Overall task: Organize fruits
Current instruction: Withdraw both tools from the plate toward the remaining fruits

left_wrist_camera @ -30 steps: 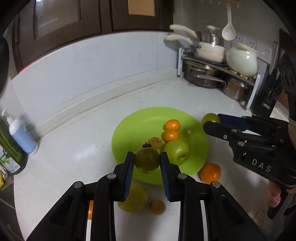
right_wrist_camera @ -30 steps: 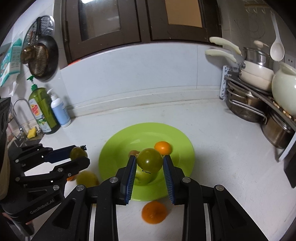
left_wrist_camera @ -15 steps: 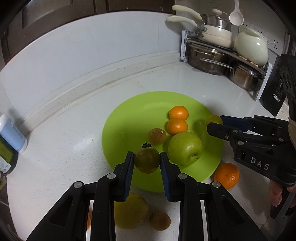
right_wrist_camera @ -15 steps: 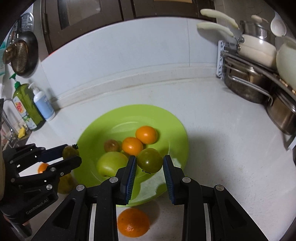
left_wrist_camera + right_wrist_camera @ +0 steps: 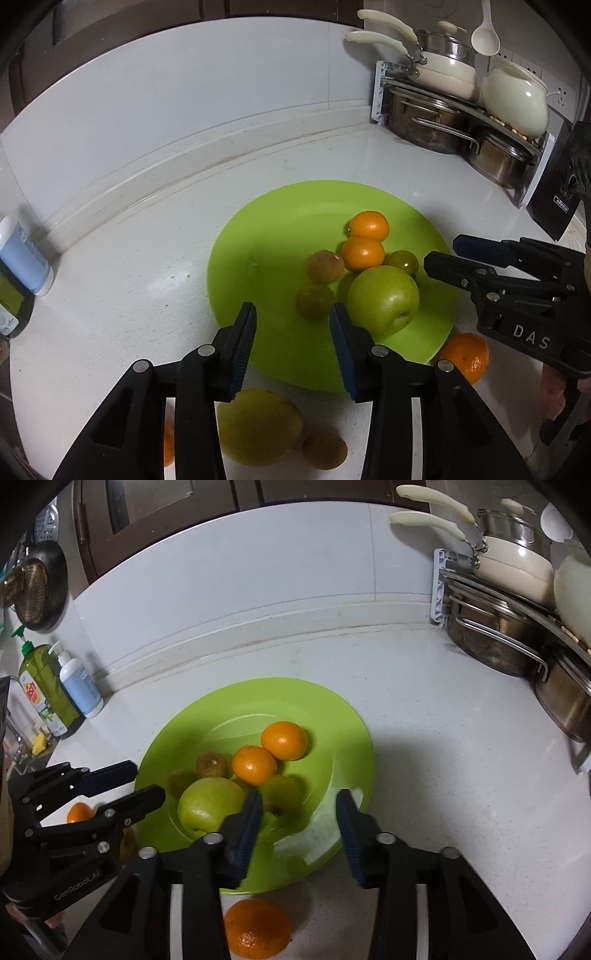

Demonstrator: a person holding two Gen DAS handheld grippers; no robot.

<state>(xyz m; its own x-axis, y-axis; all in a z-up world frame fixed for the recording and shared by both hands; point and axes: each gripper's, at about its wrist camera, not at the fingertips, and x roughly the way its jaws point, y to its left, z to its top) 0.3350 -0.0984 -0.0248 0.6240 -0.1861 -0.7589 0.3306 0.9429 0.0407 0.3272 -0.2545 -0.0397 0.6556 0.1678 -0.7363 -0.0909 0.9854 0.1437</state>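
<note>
1. Sitting on the white counter [image 5: 122, 295], the bright green plate [image 5: 258, 240] holds the fruit in a cluster on its right half.
2. On the plate: a big green apple [image 5: 383, 300], two glossy oranges [image 5: 362, 252] one behind the other, a brown fruit [image 5: 325, 266], and two dull green tomatoes.
3. The left gripper [image 5: 291, 325] hovers at the plate's near rim, jaws opening; one green tomato [image 5: 315, 301] sits on the plate just beyond its tips, no pad pressing it.
4. The right gripper [image 5: 299, 812] is over the plate's right side, jaws opening too; the other green tomato [image 5: 282, 794] rests against the apple, apparently free.
5. Off the plate: a loose orange [image 5: 256, 928] by its near right edge, a yellowish fruit [image 5: 258, 426] and a small brown fruit [image 5: 325, 450] in front.
</note>
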